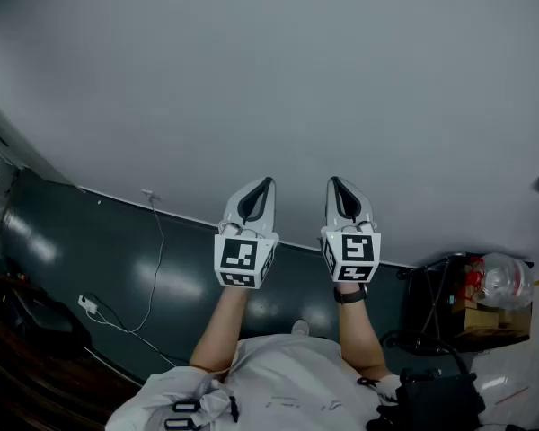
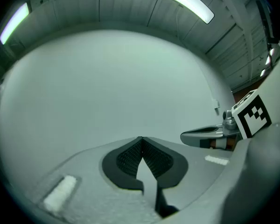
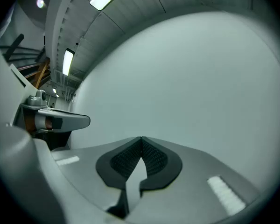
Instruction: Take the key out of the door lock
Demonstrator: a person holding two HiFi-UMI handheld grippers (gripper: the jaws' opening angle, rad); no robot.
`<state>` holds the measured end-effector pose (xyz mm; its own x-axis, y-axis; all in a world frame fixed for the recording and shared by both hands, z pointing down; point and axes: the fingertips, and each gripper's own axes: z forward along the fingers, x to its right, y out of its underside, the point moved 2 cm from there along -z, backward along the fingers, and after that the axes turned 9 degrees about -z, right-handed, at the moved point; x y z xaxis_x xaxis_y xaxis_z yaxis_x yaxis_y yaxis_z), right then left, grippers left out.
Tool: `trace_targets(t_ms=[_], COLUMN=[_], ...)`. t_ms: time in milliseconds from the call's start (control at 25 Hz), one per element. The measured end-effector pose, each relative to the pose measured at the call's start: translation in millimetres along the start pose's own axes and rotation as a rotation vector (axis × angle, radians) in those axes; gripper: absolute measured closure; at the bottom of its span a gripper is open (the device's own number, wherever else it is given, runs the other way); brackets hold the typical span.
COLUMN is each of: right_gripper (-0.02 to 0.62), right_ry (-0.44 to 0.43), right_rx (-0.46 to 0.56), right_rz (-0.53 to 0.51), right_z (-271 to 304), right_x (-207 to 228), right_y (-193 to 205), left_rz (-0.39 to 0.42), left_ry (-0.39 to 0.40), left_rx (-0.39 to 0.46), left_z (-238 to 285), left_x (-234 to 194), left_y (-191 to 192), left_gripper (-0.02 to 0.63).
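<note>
Key and door lock: in no view, only a plain grey wall point(image 1: 305, 79) ahead. Left hand-held gripper point(image 1: 264, 187) and right hand-held gripper point(image 1: 336, 187) at centre frame, jaws together, nothing between them. Risk: reaching in without opening first would knock the key, not grasp it.

The left tongs point(image 2: 141, 141) sit at lower centre, their black pads point(image 2: 128, 157) pressed together with nothing between them, facing a plain pale wall point(image 2: 107, 87). At the right edge the right tongs point(image 2: 203, 136) point leftward, their marker cube point(image 2: 252, 115) just behind. A ceiling light strip point(image 2: 196, 6) crosses the top.
</note>
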<state>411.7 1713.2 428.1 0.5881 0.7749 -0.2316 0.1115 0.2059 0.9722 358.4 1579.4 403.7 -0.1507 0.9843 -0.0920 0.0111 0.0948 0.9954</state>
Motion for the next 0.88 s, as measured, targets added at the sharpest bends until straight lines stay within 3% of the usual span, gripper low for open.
trace_targets(t_ms=[120, 200, 320, 480, 640, 880], right_gripper=[0.597, 0.598, 0.48, 0.532, 0.561, 0.58], right_ry=[-0.076, -0.173, -0.387, -0.63, -0.869, -1.111], right_rx=[-0.006, -0.037, -0.055, 0.037, 0.102, 0.147], right_rz=[0.028, 0.013, -0.023, -0.001, 0.015, -0.026], right_z=[15.9, 28.5, 55.6, 78.9, 63.9, 35.6], right_x=[-19.4, -42.8, -111.7, -223.4, -330.4, -439.4], right_y=[1.3, 0.3, -15.7, -47.1, -71.1, -89.1], left_rz=[0.005, 0.013, 0.046, 0.066, 0.05, -0.02], left_ry=[-0.077, -0.122, -0.29, -0.56, -0.793, -1.015], left_rx=[-0.012, -0.022, -0.017, 0.002, 0.017, 0.045], left_z=[-15.4, -28.6, -74.9, -155.0, -241.7, -329.4], left_x=[-17.8, -31.0, -71.1, -137.0, -184.3, -228.5], left_y=[-1.5, -1.4, -7.1, -15.1, -17.7, -13.2], left_gripper=[0.606, 0.606, 0.606, 0.606, 0.606, 0.606])
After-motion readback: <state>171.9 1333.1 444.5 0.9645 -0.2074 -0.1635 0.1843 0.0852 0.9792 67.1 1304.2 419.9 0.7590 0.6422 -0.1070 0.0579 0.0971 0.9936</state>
